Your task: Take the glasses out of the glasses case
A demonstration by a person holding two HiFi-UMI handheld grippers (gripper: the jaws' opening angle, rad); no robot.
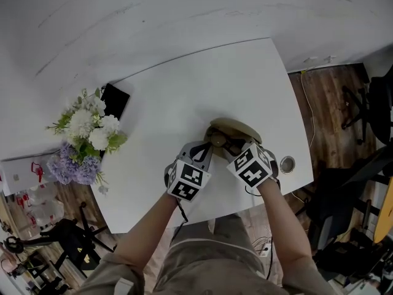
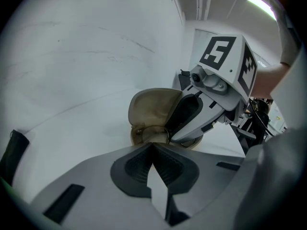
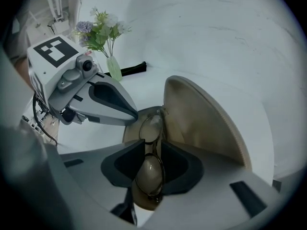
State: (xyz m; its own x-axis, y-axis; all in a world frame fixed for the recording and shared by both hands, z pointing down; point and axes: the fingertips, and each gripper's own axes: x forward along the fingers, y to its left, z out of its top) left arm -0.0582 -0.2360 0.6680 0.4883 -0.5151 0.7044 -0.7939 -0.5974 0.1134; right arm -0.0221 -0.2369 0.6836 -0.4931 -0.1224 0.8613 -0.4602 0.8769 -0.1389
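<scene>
Step in hand: the grab. The lift-out isn't done yet. The glasses case (image 1: pixel 234 128) lies open on the table (image 1: pixel 184 91), lid standing up on its far side. The glasses (image 3: pixel 148 172) are half in the case, one lens over the tray, the other on the near side between the jaws. The right gripper (image 3: pixel 149 146) is closed onto them, pads against the frame approx. at the bridge. The left gripper (image 2: pixel 153 146) has its jaws together, tips at the case's near rim; it may be pinching that rim, can't tell from here. Next, I'd judge: raise the right gripper up & away from the case w/o squeezing harder, frame clear of the lid, while the left steadies the tray.
</scene>
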